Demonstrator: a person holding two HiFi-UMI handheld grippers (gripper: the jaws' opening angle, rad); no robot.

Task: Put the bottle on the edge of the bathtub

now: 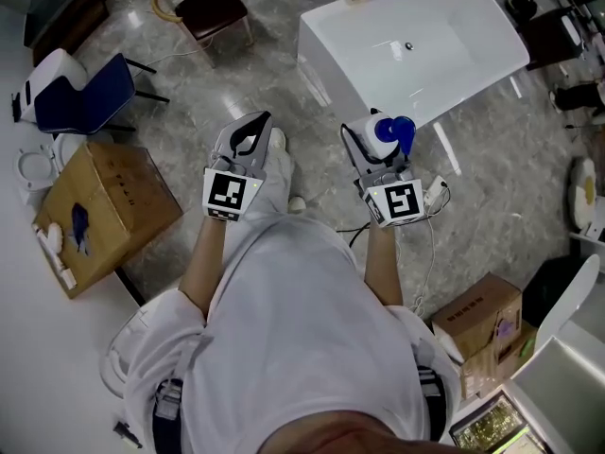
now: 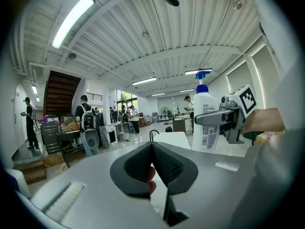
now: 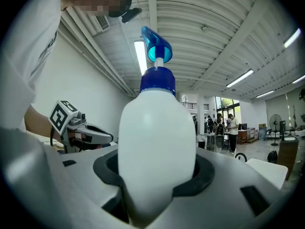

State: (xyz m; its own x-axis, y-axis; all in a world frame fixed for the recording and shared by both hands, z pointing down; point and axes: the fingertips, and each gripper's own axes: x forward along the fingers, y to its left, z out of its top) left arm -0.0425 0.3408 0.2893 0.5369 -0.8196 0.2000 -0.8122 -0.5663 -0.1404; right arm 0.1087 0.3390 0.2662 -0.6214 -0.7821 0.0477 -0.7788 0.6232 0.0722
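The bottle (image 1: 388,132) is not on the bathtub (image 1: 499,38) yet. The right gripper (image 1: 378,146) has its 2 jaws pressed on the sides of the white bottle with the blue pump top, and it holds the bottle up in the air. The left gripper (image 1: 248,140) has its jaws closed tip to tip, with nothing in them. The tub is a little way in front, apart from both grippers. I think the carrying part is under way. Setting the bottle down on the tub's edge and letting go are left to do.
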